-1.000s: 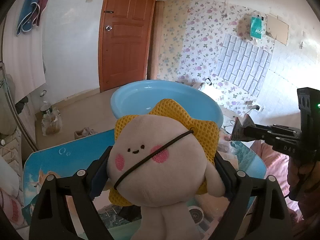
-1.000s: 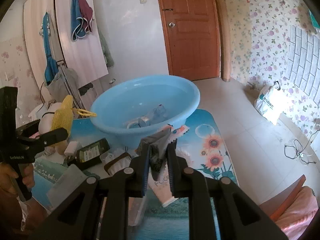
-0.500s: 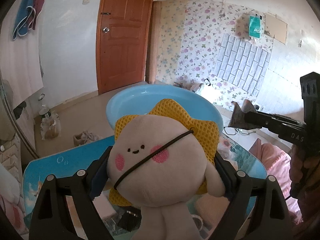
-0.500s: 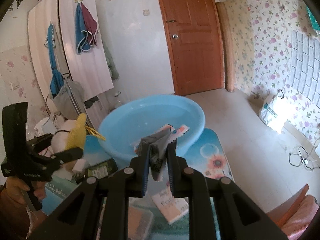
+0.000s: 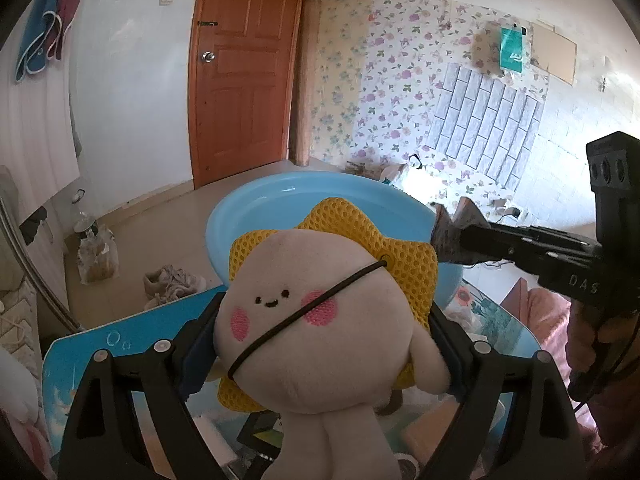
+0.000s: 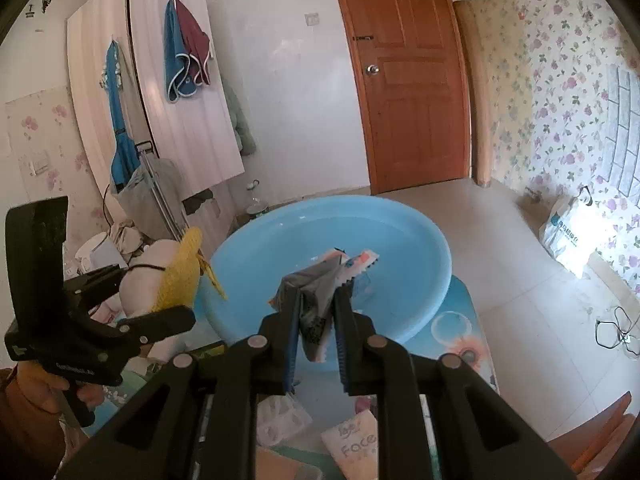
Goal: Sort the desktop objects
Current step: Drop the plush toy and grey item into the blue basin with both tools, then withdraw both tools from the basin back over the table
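My left claw (image 5: 320,344) clamps the plush toy (image 5: 320,328), hiding most of the blue basin (image 5: 280,204); my right claw (image 6: 318,308) pinches a crumpled sachet (image 6: 320,284) over that basin's near rim

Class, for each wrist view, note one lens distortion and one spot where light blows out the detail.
Left wrist view: the door frame bows and corners go black; sunlight blows out the floor behind the blue basin. Right wrist view: the door curves, and sun overexposes the white bag.

Smiling cream plush toy (image 5: 320,328) and crumpled sachet (image 6: 320,292) above blue basin (image 6: 420,240).
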`<act>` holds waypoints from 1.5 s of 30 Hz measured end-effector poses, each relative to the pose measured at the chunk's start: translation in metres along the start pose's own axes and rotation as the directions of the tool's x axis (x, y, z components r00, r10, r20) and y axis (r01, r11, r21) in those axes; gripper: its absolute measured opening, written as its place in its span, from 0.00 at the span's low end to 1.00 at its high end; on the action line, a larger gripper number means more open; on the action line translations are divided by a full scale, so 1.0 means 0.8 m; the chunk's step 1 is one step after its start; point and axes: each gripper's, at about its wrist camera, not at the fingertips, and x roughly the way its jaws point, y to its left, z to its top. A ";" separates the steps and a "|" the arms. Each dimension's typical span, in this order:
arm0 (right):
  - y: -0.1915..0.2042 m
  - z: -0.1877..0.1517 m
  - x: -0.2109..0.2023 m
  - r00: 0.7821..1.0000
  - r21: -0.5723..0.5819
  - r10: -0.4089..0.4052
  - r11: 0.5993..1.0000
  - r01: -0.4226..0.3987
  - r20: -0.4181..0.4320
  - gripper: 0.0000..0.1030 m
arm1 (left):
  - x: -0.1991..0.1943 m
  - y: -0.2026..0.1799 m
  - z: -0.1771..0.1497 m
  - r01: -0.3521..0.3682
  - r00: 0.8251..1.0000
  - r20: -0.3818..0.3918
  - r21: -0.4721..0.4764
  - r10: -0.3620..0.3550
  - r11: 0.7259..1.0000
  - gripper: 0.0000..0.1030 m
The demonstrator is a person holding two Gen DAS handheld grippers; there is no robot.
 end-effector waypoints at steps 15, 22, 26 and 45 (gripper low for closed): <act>-0.023 -0.001 0.034 0.999 0.029 0.010 1.000 -0.008 -0.052 0.20 | 0.044 -0.026 0.034 -0.006 1.000 -0.019 0.089 0.008 0.996 0.96; -0.027 -0.002 0.029 0.999 0.042 -0.005 0.999 0.007 -0.042 0.50 | 0.043 -0.036 0.035 -0.007 1.000 -0.003 0.103 0.007 0.995 1.00; -0.025 -0.004 0.027 0.999 0.044 -0.007 0.999 0.009 -0.049 0.50 | 0.036 -0.039 0.033 -0.014 1.000 -0.002 0.104 0.014 0.994 1.00; -0.005 -0.064 -0.009 0.983 0.037 -0.112 0.992 0.118 -0.143 0.77 | -0.029 -0.015 -0.050 -0.083 0.996 -0.041 0.053 0.085 0.995 1.00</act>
